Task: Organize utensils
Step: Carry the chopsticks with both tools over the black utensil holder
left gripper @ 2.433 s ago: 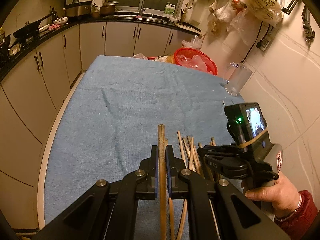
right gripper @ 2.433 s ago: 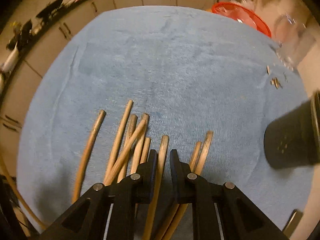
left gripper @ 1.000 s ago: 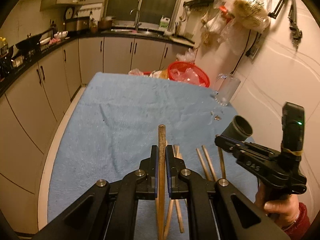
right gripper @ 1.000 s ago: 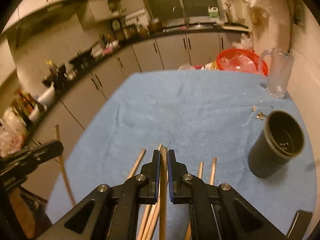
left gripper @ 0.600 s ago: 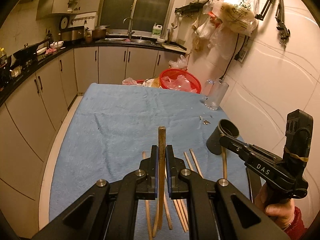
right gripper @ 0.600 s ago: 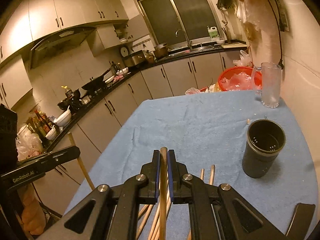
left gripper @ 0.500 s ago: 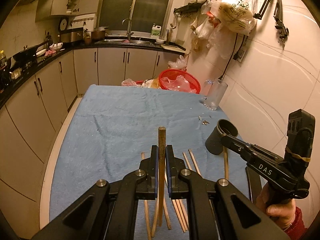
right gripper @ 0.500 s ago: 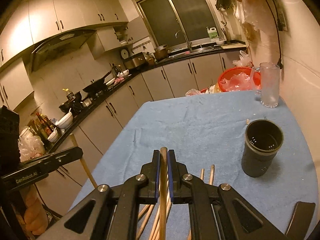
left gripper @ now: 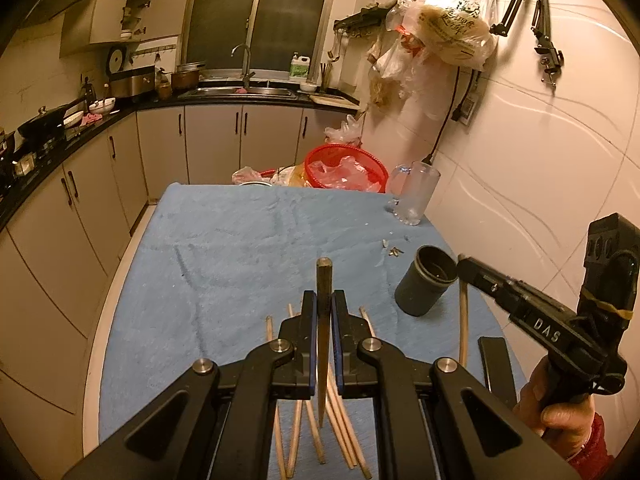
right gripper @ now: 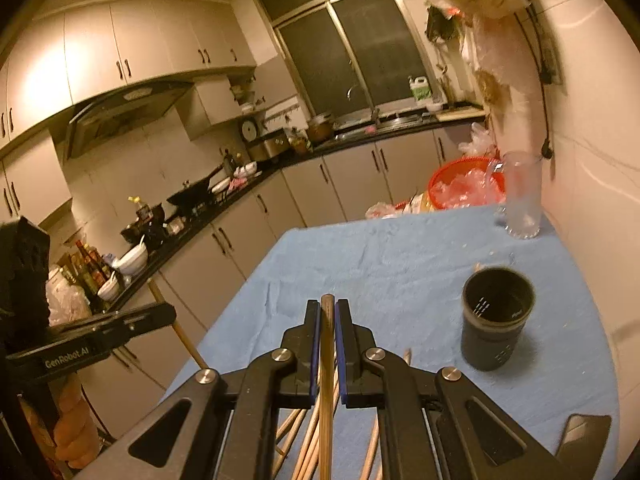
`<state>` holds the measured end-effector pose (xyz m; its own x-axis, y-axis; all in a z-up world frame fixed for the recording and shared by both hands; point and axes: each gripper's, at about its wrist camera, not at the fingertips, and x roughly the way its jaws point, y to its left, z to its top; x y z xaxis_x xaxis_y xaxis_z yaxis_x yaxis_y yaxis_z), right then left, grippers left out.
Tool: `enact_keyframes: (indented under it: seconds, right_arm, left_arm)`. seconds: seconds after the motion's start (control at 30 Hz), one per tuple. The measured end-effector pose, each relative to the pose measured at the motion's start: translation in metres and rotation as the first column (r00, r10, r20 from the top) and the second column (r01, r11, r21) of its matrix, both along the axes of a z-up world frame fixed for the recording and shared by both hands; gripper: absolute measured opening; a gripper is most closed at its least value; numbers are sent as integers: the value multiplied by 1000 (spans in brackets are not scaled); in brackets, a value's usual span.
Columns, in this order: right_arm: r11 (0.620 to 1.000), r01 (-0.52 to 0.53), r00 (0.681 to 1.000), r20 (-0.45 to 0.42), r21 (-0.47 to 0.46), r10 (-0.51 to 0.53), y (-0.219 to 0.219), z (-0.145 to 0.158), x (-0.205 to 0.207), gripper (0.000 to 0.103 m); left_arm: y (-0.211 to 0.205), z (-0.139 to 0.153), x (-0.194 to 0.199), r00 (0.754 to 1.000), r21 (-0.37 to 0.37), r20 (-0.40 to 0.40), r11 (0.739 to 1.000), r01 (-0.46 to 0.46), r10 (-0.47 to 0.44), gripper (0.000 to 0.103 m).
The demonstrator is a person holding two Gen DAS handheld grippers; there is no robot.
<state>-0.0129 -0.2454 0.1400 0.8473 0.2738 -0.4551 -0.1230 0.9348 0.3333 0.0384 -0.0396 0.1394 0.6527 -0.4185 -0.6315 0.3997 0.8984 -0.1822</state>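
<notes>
My left gripper (left gripper: 323,300) is shut on a wooden chopstick (left gripper: 322,280), held above the blue cloth. Several more chopsticks (left gripper: 340,444) lie loose on the cloth beneath it. At the right of the left wrist view my right gripper (left gripper: 464,266) is shut on another chopstick (left gripper: 463,320), which hangs down beside the dark cylindrical holder (left gripper: 424,286). In the right wrist view that gripper (right gripper: 327,312) clamps its chopstick (right gripper: 326,380), with the holder (right gripper: 496,316) standing upright ahead to the right. The left gripper (right gripper: 168,316) shows at the left edge there, its chopstick (right gripper: 176,326) slanting down.
A blue cloth (left gripper: 240,248) covers the table. A glass mug (left gripper: 416,198) and a red basket (left gripper: 346,168) stand at the far right end. A flat black object (left gripper: 496,364) lies near the right edge. Cabinets (left gripper: 72,216) run along the left.
Both grippers rose from the cloth, each carrying a chopstick. The views tilted up, and the holder now sits nearer to the right gripper's tip.
</notes>
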Motion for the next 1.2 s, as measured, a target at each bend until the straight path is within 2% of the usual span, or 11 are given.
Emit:
enact_keyframes:
  seconds: [0.33, 0.57, 0.77, 1.0, 1.2]
  right_arm:
    - [991, 134, 979, 158, -21, -129, -44, 44, -3, 8]
    - [967, 254, 931, 268, 7, -247, -88, 69, 11, 8]
    - [945, 320, 892, 315, 63, -323, -124, 83, 37, 8]
    - [931, 362, 878, 316, 51, -359, -151, 74, 82, 8]
    - [932, 360, 890, 282, 46, -358, -164, 50, 106, 8]
  left_arm:
    - [-31, 32, 6, 998, -18, 37, 999, 50, -49, 7]
    - [-67, 60, 25, 994, -57, 55, 993, 100, -97, 7]
    - [-102, 86, 48, 988, -109, 82, 985, 137, -128, 7]
    - [-150, 100, 80, 981, -145, 106, 974, 175, -160, 7]
    - [-187, 67, 102, 982, -114, 67, 976, 185, -179, 7]
